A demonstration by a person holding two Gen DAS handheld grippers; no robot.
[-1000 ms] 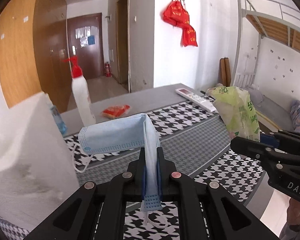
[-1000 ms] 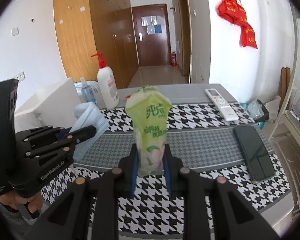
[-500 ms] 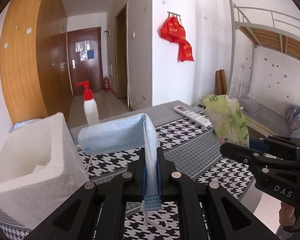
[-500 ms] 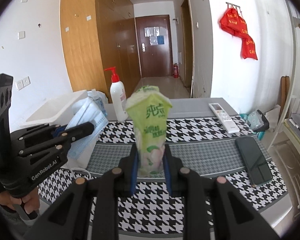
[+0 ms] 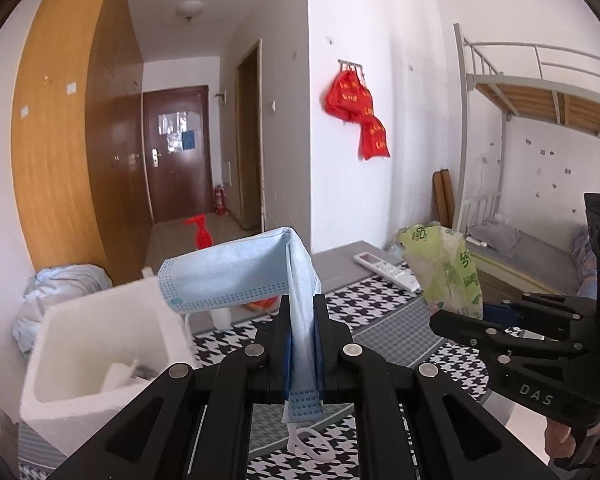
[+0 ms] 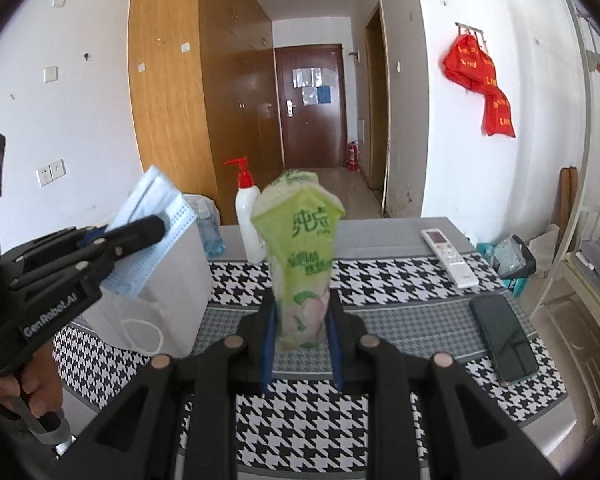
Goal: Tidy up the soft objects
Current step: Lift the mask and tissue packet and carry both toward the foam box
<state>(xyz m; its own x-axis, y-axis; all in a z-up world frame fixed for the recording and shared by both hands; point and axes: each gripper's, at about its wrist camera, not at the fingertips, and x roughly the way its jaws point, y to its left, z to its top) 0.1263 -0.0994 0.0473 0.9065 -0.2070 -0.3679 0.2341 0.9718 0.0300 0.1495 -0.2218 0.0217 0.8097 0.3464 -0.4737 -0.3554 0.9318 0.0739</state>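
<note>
A: Raised over the last second: left gripper (image 5: 302, 330), clamped on blue face mask (image 5: 236, 272), above table's left edge beside white foam box (image 5: 100, 344).

B: Right gripper (image 6: 302, 322), closed on green tissue pack (image 6: 302, 256), likewise lifted mid-table. Box drop judged next.

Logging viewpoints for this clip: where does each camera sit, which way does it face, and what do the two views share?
Left wrist: sits on the left tool, facing across the table toward the hallway door; shows its fingers shut on a blue face mask, the white foam box lower left, the right tool at right.
Right wrist: sits on the right tool, facing the same door; shows its fingers shut on a green tissue pack, with the left tool and hand.
Shared: mask, pack, box, remote, red bags.
</note>
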